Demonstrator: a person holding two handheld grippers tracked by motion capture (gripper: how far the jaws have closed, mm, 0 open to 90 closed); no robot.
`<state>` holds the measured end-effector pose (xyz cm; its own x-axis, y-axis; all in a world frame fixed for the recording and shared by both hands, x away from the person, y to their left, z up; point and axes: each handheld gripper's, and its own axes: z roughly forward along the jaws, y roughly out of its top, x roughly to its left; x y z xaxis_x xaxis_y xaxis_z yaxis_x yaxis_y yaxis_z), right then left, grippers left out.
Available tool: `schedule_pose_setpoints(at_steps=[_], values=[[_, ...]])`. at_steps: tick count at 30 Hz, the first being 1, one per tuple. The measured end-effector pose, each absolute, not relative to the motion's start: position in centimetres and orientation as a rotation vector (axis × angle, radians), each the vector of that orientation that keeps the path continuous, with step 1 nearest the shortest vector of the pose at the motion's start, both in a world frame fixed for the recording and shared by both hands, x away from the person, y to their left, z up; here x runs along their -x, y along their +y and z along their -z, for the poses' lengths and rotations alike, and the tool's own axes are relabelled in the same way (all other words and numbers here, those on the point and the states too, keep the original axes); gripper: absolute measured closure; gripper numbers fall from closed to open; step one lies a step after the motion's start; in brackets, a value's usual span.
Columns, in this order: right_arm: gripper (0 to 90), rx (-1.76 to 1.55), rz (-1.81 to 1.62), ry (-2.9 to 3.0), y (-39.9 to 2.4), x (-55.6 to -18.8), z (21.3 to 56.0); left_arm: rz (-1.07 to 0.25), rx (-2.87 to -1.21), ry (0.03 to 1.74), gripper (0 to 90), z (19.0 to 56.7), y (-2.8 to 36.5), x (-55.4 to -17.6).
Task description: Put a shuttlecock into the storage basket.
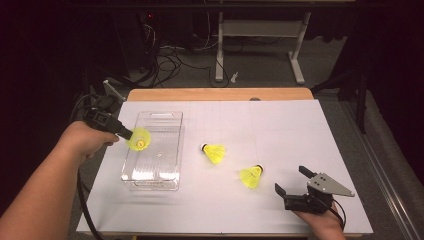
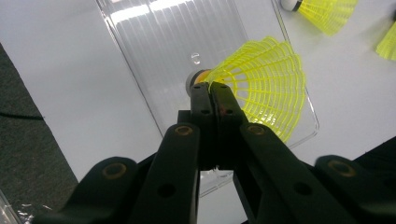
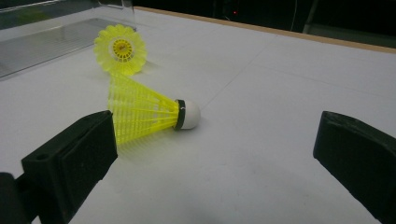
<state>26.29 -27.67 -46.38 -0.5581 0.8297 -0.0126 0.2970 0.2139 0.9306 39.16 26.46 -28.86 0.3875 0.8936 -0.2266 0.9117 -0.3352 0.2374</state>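
My left claw (image 1: 126,133) is pinched tight on a yellow shuttlecock (image 1: 139,139), gripping the skirt right next to its cork, and I'm holding it above the clear plastic tray (image 1: 172,122) at the tray's left edge. Looking along that claw, the jaws are pressed together with the yellow netting fanning out to the right, and the ribbed tray floor lies below.

My right claw (image 1: 295,182) sits near the front right of the white table (image 1: 280,130), jaws spread wide with nothing between them. Just beyond them lies a second shuttlecock (image 3: 144,114) on its side, white cork pointing right. A third shuttlecock (image 3: 121,49) rests farther off, open end facing me, near the tray; whether it touches the tray wall, I can't quite make out from here.
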Motion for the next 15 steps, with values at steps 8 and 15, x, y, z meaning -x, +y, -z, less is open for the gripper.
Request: schedule_pose_setpoints(at_steps=[8,15], values=[[0.2,-1.044,-1.333,1.974,-27.7,-26.3,46.4,0.071,-2.298,1.619,89.4,30.5,26.4,-40.0],[0.3,-1.043,-1.334,1.978,-27.7,-26.3,46.4,0.11,-2.305,1.633,89.4,32.2,26.5,-40.6]])
